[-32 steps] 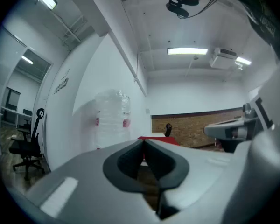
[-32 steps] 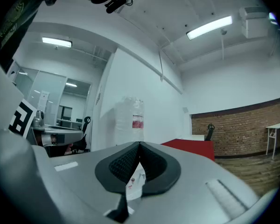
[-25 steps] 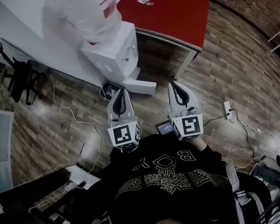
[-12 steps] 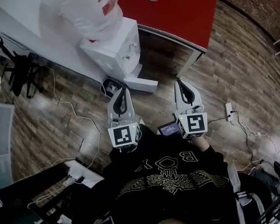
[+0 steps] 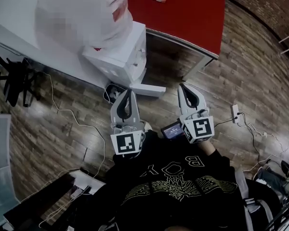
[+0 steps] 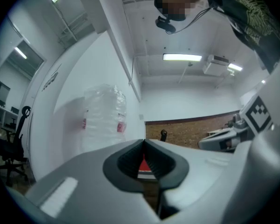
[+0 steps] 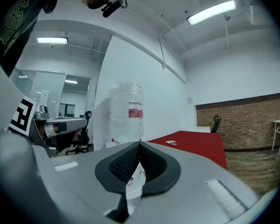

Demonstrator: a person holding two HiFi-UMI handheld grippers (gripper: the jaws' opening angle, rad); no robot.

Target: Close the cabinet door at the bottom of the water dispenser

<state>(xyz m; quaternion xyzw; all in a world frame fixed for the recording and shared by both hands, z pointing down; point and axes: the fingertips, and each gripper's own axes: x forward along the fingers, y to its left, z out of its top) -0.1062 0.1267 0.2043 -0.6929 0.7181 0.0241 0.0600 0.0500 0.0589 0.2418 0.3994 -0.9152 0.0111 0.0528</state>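
The white water dispenser (image 5: 121, 57) stands against the wall with a clear bottle (image 5: 82, 13) on top. Its bottom cabinet door (image 5: 148, 90) hangs open as a white panel swung out over the wood floor. My left gripper (image 5: 128, 91) is shut and empty, its tip just left of the door's near edge. My right gripper (image 5: 184, 86) is also shut and empty, a little to the right of the door's free end. In the left gripper view the shut left gripper (image 6: 143, 143) points past the bottle (image 6: 105, 115). In the right gripper view the shut right gripper (image 7: 139, 143) points at the bottle (image 7: 126, 113).
A red table (image 5: 183, 8) stands right of the dispenser, its leg (image 5: 195, 71) near my right gripper. Cables and a power strip (image 5: 235, 113) lie on the floor. A black office chair (image 5: 14, 81) is at the left. A small dark box (image 5: 113, 91) sits by the dispenser's base.
Both grippers have come closer to the dispenser, which now looks larger in the head view. Both jaws stay shut. The cabinet door has not moved.
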